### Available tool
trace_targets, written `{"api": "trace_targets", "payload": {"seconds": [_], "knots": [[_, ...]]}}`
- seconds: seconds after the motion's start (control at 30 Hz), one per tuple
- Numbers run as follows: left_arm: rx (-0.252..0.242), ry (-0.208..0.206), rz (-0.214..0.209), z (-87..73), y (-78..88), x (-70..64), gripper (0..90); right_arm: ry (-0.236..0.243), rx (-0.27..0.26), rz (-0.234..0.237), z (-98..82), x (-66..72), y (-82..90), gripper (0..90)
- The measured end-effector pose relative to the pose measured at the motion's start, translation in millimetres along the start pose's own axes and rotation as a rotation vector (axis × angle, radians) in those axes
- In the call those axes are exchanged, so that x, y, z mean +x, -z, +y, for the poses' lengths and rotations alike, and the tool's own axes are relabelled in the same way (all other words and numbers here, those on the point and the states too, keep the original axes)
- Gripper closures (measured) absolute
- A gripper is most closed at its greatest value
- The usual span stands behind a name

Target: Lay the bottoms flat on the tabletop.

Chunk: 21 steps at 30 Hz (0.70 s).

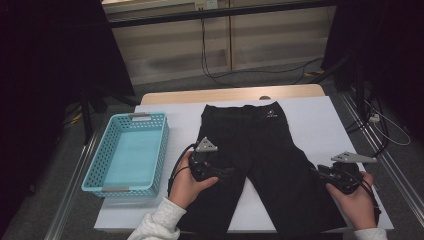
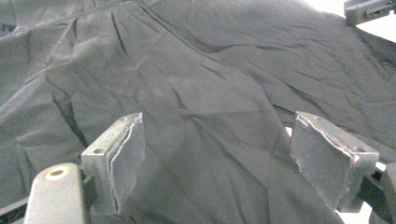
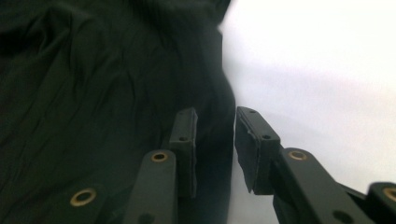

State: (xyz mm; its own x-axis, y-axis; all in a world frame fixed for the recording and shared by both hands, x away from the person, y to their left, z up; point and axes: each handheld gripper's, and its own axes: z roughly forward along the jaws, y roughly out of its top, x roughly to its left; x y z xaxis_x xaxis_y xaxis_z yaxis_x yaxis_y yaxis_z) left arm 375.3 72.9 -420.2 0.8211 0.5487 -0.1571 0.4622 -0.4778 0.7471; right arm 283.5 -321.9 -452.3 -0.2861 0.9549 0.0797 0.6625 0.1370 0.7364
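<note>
Nearest the person, the right gripper (image 1: pixel 324 172) sits at the outer edge of one trouser leg, its fingers (image 3: pixel 254 144) narrowly apart with the hem edge between them, not pinched, likely lining up a grab. The left gripper (image 1: pixel 220 170) rests over the other leg with fingers (image 2: pixel 128 154) wide. The black trousers (image 1: pixel 250 150) lie flat on the white bench (image 1: pixel 320 120), waistband farthest. A blue basket (image 1: pixel 155 150) waits to the left, probably for the folded garment.
</note>
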Motion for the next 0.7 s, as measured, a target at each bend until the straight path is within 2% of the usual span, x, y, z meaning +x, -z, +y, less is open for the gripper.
{"api": "trace_targets", "payload": {"seconds": [0.2,0.33,0.4,0.47,0.5,0.7], "knots": [[-0.003,-0.004,-0.007,1.9,-0.3,-1.3,19.0,-0.022,0.035,0.001,-9.5,-0.7,3.9,68.7],[-0.004,-0.01,-0.001,2.8,-0.2,-0.5,19.0,-0.019,0.051,0.008,-12.5,0.5,5.2,70.1],[-0.004,-0.009,-0.002,2.9,-0.4,0.1,19.0,-0.019,0.05,0.0,-13.4,1.5,5.7,78.8],[-0.006,-0.005,-0.002,3.1,-0.1,0.5,19.0,-0.037,0.056,0.038,-13.6,2.4,5.5,84.5],[-0.003,-0.004,-0.001,3.4,0.5,0.5,19.0,-0.039,0.056,0.038,-13.8,3.2,5.6,87.1],[-0.005,-0.004,-0.008,3.7,1.8,1.2,18.8,-0.075,0.068,0.073,-15.7,4.4,8.0,88.4]]}}
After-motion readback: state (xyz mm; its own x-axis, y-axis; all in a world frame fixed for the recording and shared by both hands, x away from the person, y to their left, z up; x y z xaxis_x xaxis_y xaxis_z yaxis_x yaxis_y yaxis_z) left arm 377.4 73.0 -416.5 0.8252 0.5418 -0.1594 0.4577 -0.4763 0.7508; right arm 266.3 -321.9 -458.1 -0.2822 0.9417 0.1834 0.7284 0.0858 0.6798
